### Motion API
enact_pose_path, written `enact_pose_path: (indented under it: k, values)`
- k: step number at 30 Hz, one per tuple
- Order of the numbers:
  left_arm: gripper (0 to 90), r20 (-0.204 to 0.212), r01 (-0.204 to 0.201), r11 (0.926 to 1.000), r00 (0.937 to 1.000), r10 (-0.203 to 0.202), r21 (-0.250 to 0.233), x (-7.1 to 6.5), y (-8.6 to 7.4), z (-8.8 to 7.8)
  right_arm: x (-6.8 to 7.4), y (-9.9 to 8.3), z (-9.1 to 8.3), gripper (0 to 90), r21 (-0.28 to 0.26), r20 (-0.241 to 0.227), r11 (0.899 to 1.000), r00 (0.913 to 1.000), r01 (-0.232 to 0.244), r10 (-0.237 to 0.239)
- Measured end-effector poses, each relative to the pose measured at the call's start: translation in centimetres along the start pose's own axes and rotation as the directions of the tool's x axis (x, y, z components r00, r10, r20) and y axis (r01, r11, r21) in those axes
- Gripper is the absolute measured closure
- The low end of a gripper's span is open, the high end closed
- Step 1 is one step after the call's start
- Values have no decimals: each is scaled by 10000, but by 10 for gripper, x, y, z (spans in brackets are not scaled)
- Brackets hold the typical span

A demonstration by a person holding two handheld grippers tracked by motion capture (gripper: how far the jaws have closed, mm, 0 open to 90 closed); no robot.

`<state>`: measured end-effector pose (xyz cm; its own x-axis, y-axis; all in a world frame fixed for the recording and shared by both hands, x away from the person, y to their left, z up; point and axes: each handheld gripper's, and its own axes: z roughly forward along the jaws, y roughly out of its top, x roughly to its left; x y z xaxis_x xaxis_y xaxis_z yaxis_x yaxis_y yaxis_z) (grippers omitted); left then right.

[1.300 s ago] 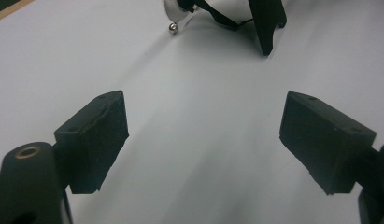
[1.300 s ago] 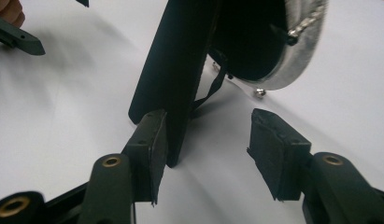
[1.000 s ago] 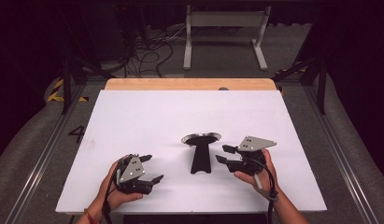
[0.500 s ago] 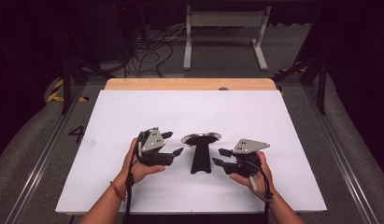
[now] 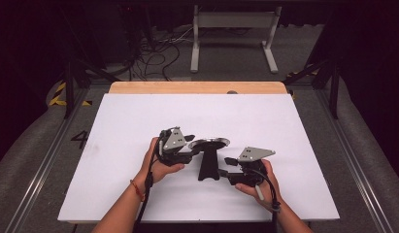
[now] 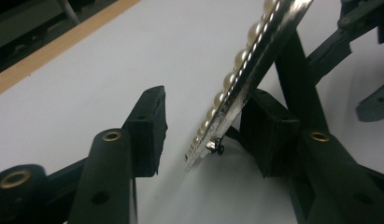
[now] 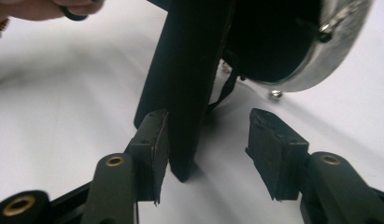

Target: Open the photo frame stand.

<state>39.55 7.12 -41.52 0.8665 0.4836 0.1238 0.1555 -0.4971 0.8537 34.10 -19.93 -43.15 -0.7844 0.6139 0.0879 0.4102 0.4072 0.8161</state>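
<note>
A small round frame (image 5: 209,143) with a silvery, pearl-studded rim (image 6: 236,79) lies mid-table on its black easel stand (image 5: 207,165). My left gripper (image 5: 190,145) is at the frame's left edge. Its jaws have just been closing, and the rim stands between its pads (image 6: 150,126), close to the right one and apart from the left one. My right gripper (image 5: 226,166) is at the stand's foot from the right. Its jaws have just been opening. The black stand leg (image 7: 189,93) rests against its left pad (image 7: 154,144), while the right pad stands clear.
The white table top (image 5: 139,121) has a wooden strip (image 5: 197,87) along its far edge. Beyond it are floor cables (image 5: 153,53) and a grey metal frame (image 5: 231,29). Metal rails (image 5: 362,160) flank the table.
My left hand has come from the front left up and rightward to the round frame's edge. My right hand has shifted slightly toward the stand.
</note>
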Motion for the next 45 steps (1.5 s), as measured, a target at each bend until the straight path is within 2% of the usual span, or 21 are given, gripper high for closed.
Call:
enact_pose_path:
  k: [4, 6, 8, 16, 23, 27, 29, 31, 32, 33, 34, 35, 36, 39, 40, 45]
  values:
    - [528, 101, 59, 10000, 9999, -59, -44, 1, -2, 4, 1, -2, 3, 494, 94, 56, 10000, 10000, 28, -29]
    - [625, 302, -133, 9999, 9995, 136, -104, -2, -2, 5, 2, -2, 3, 504, 95, 147, 9999, 9998, 110, -112]
    - [662, 158, -276, 9995, 9995, 278, -136, -4, -4, 4, 3, -1, 0, 501, -17, 93, 9999, 9999, 119, -119]
    - [670, 63, -415, 9991, 9991, 416, -123, -5, -4, 4, 4, -5, 2, 483, 104, 122, 9999, 9999, 69, -70]
    - [683, 142, -431, 9988, 9990, 435, -234, -6, -6, 5, 3, -7, 2, 479, 71, -27, 10000, 10000, -27, 28]
    - [703, -37, -708, 9974, 9975, 708, -115, -9, -6, 5, 4, -6, 2, 485, 62, -53, 10000, 10000, 35, -34]
    - [711, 65, -630, 9980, 9980, 630, -82, -9, -6, 5, 7, -4, -1, 535, -16, -147, 9999, 9998, 168, -168]
    - [720, 128, -635, 9980, 9979, 636, -81, -8, -7, 5, 17, 1, -5, 618, -116, -106, 9979, 9979, 632, -633]
    - [720, 117, -717, 9974, 9974, 717, -24, -9, -6, 5, 17, 1, -5, 618, -116, -106, 9979, 9979, 632, -633]
    - [728, 42, -845, 9964, 9964, 845, 36, -10, -5, 5, 23, 4, -7, 705, -310, -151, 9961, 9964, 826, -831]
    - [729, 40, -821, 9966, 9966, 821, 45, -11, -5, 6, 25, 5, -7, 746, -375, -257, 9954, 9957, 881, -891]
    - [730, 40, -821, 9966, 9966, 821, 45, -11, -5, 6, 25, 5, -7, 746, -375, -257, 9954, 9957, 881, -891]
    - [731, 54, -791, 9969, 9969, 791, 27, -11, -5, 6, 31, 6, -5, 809, -412, -238, 9939, 9943, 1026, -1036]
    - [737, 101, -782, 9969, 9969, 781, 27, -11, -6, 6, 33, 6, -2, 838, -421, -314, 9938, 9940, 1033, -1047]
    - [737, 98, -763, 9971, 9970, 763, 19, -11, -6, 6, 38, 6, 2, 866, -377, -290, 9931, 9933, 1111, -1122]
    - [743, 127, -752, 9972, 9971, 752, -2, -11, -6, 7, 56, 8, 26, 875, -148, 5, 9877, 9878, 1556, -1556]
